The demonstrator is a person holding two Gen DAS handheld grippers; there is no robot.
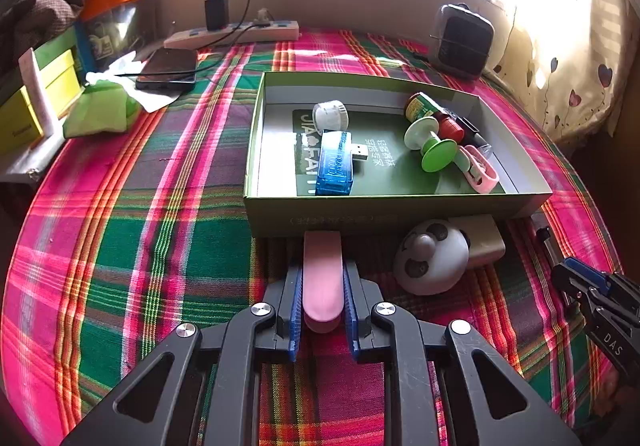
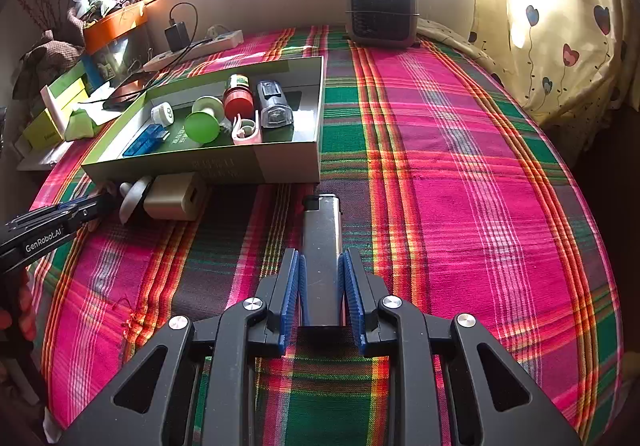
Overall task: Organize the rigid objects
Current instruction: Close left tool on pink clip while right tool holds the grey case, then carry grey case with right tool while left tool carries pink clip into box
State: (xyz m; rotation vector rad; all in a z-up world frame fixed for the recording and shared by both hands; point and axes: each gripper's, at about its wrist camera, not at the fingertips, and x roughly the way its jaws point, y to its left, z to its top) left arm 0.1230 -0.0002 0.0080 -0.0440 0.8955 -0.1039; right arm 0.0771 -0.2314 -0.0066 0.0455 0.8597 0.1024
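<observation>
Your left gripper [image 1: 322, 278] pinches a flat pink rounded plastic piece [image 1: 322, 270] just in front of the shallow green cardboard box [image 1: 360, 206]. Your right gripper [image 2: 322, 278] pinches a slim silver metal lighter [image 2: 322, 246], also before that box, on the plaid cloth [image 2: 460, 186].

The cloth [image 1: 120, 226] is bright checks — pink, green, red and orange stripes. The box [image 1: 360, 208] is green. Inside lie a blue see-through stick [image 1: 334, 166], a green and white spool [image 1: 430, 142], a red-capped bottle [image 1: 434, 114] and a pink clip [image 1: 482, 170]. The tongs [image 1: 322, 278] are black with blue pads and hold a pink bar [image 1: 322, 274]. The other tongs [image 2: 322, 274] hold a silver lighter [image 2: 322, 246]. The curtain [image 2: 560, 46] is cream with hearts — red and blue.
</observation>
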